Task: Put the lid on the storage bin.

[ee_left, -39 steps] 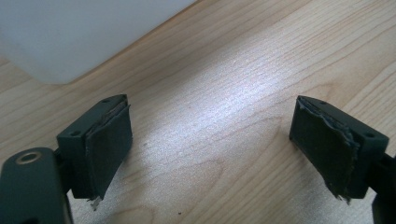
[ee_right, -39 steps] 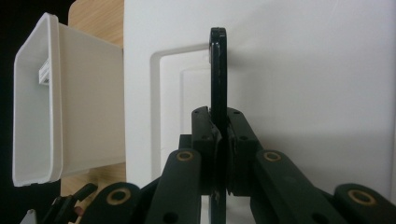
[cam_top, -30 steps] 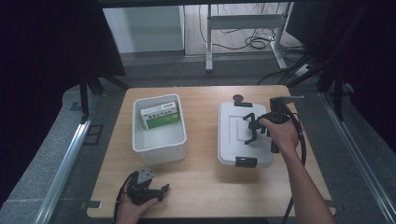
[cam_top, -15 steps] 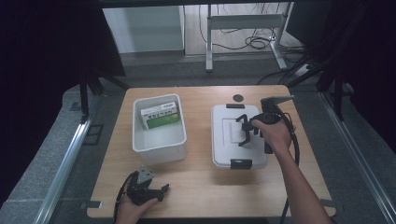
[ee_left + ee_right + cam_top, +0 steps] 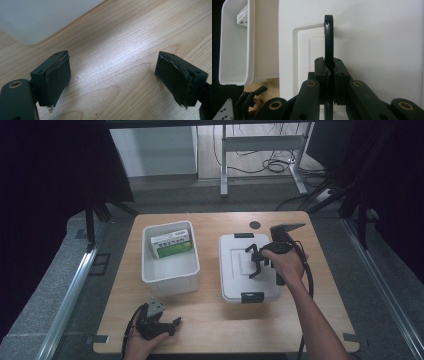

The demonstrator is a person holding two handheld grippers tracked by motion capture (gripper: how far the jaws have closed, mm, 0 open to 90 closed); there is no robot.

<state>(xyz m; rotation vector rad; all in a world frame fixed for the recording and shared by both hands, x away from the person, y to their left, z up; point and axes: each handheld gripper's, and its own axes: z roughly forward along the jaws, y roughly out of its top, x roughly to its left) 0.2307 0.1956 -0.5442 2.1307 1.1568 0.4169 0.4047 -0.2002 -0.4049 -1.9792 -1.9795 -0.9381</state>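
A white lid (image 5: 235,270) with black latches at both ends hangs over the table's right half. My right gripper (image 5: 255,262) is shut on the lid's black handle (image 5: 328,37), which stands edge-on between the closed jaws of that gripper (image 5: 329,72). To the lid's left stands an open white bin (image 5: 170,280) with a green and white box (image 5: 172,243) lying in it. The bin (image 5: 234,50) also appears at the left of the right gripper view. My left gripper (image 5: 170,325) rests near the front left edge, open (image 5: 125,75), with bare wood between its pads.
A small black round spot (image 5: 255,225) marks the wooden table (image 5: 215,320) behind the lid. A dark cable trails from the right gripper along the forearm. Metal rails and grey floor flank the table; a desk frame stands behind.
My right gripper has carried the lid leftward, closer to the bin. The left gripper has stayed in place.
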